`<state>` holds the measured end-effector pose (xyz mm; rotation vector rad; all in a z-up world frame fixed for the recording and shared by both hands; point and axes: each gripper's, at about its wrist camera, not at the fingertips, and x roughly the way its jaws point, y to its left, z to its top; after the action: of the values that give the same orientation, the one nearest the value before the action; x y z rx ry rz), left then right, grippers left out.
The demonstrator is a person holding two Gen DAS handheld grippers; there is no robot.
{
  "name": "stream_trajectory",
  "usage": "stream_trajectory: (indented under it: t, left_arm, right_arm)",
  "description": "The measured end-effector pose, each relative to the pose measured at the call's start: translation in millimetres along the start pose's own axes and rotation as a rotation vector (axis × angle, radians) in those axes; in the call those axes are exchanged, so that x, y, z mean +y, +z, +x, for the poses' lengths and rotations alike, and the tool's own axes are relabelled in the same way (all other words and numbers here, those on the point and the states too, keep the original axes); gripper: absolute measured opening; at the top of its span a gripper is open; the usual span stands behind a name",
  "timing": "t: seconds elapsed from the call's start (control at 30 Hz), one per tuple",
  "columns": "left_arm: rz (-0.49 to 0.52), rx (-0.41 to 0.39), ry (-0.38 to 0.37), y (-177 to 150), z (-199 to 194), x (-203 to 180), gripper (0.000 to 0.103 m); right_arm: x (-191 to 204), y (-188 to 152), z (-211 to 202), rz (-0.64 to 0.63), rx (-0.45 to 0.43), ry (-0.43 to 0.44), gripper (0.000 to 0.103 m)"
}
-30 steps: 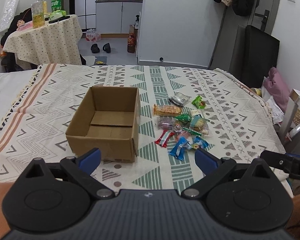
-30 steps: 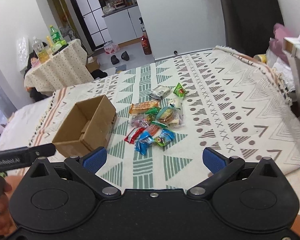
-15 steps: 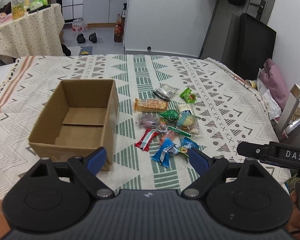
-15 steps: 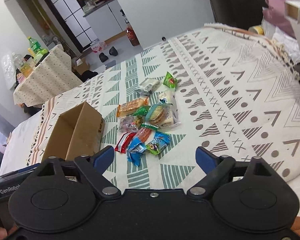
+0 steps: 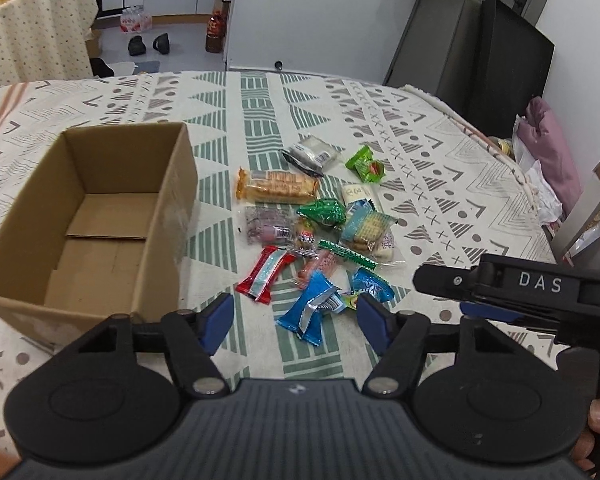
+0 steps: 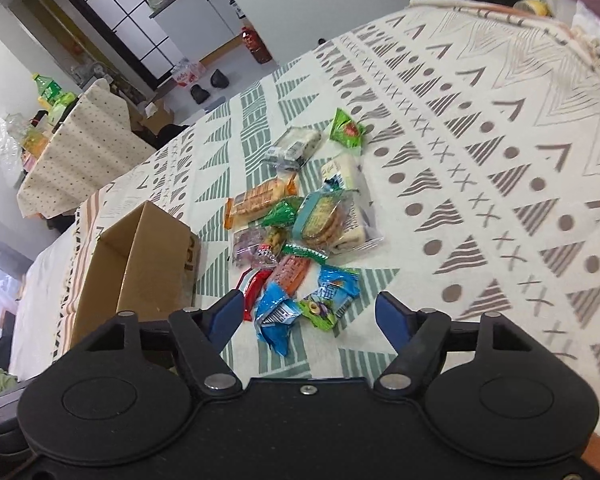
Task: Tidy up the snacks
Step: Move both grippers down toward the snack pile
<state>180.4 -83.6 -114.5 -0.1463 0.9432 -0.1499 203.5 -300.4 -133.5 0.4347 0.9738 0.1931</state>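
Both tools have come forward and lower since a second ago; the snack pile and box now fill more of each view, and the right tool has entered the left wrist view at the right edge.

Left tool (image 5: 296,318): released, jaws wide apart, nothing between them; hovers above the bed at the near edge of the snack pile, with the blue packet (image 5: 313,312) showing between its fingers.

Right tool (image 6: 310,312): released, jaws wide apart, nothing gripped; hovers over the near end of the same pile. In the left wrist view it shows as a black bar marked "DAS" (image 5: 520,286), just right of the pile.

Cardboard box (image 5: 88,216): open top, flaps folded flat inside, no snacks in it; stands on the bed just left of the pile.

Snacks, all loose on the patterned bedspread (image 5: 420,152), right of the box:
- red packet (image 5: 265,274), nearest the box;
- blue packet, nearest the left tool;
- orange biscuit pack (image 5: 278,186), lying crosswise at the far side;
- clear packet with dark filling (image 5: 309,154), beyond it;
- small green packet (image 5: 366,164), farthest right;
- dark green wrapped sweet (image 5: 324,212), mid-pile;
- teal cracker pack (image 5: 366,226), overlapping a clear bag;
- purple packet (image 5: 265,228), touching the pile's left side.
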Motion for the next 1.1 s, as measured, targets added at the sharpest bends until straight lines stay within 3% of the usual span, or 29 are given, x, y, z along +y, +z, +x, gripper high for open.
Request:
stream_trajectory:
  t: [0.2,0.4,0.93,0.97,1.03,1.1]
  left_arm:
    - [0.016,0.035,-0.018,-1.0,30.4,-2.3,0.063]
    - [0.027,0.086,-0.027,-2.5,64.3,-3.8,0.062]
    - [0.024,0.152,-0.051,-7.0,113.9,-3.5,0.059]
    - [0.019,0.155,-0.053,-7.4,115.1,-3.0,0.058]
    - [0.006,0.149,-0.046,-7.3,115.4,-2.4,0.051]
    - [0.0,0.152,-0.042,-6.9,115.5,-2.8,0.046]
  right_arm:
    - [-7.9,2.8,15.8,0.016,-0.003,0.002,0.068]
    - [-24.0,7.1,35.9,0.074,0.021,-0.009,0.058]
    - [-35.7,7.4,86.6,0.105,0.141,0.022,0.057]
    - [-36.5,7.8,87.5,0.105,0.139,0.023,0.055]
    - [-37.2,8.7,89.8,0.103,0.139,0.025,0.037]
    - [-37.7,6.9,91.6,0.105,0.15,0.044,0.032]
